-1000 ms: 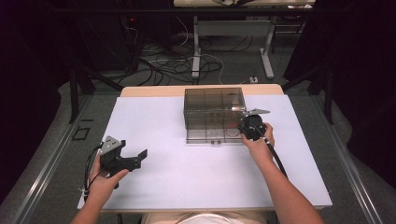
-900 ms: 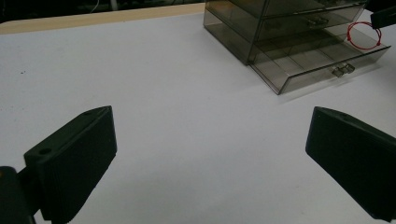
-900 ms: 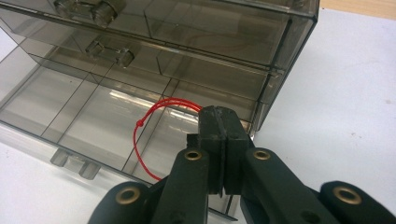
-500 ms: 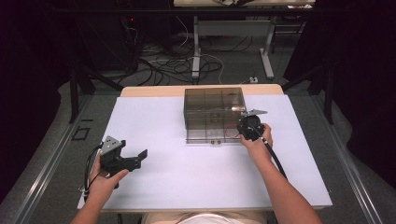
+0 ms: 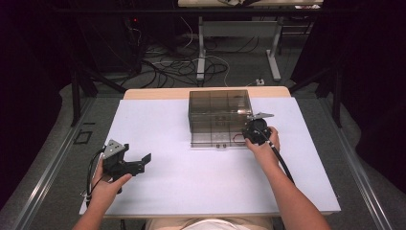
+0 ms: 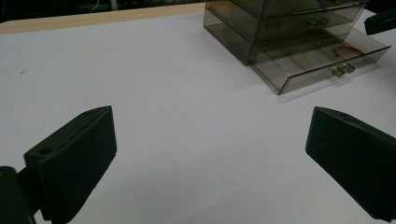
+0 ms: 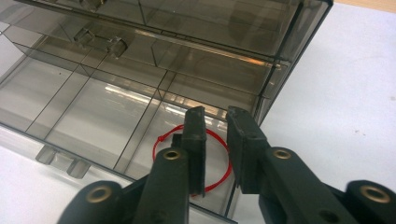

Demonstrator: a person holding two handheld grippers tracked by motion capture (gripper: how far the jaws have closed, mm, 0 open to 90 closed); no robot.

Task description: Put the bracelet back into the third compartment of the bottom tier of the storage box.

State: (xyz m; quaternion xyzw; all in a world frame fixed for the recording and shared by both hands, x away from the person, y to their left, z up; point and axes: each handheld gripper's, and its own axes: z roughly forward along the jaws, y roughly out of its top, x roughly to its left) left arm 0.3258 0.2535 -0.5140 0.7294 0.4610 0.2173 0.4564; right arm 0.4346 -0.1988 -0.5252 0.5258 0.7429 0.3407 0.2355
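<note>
In the open drawer (image 7: 93, 112) | red rubber band (image 7: 219, 140) looks light, floppy (pinch its rim) | right tongs (image 7: 215, 116) just opening off it | left tongs (image 6: 205, 154) wide apart

Drawer cabinet (image 5: 220, 112) stands on the table (image 5: 191, 177), toward the far edge, right of centre. Its bottom drawer (image 7: 93, 116) is pulled out toward the person. A loop of band (image 7: 161, 142) lies in the drawer's rightmost compartment. Right gripper (image 7: 215, 122) sits over that compartment; left gripper (image 5: 143, 160) is well apart, near the table's left front.
</note>
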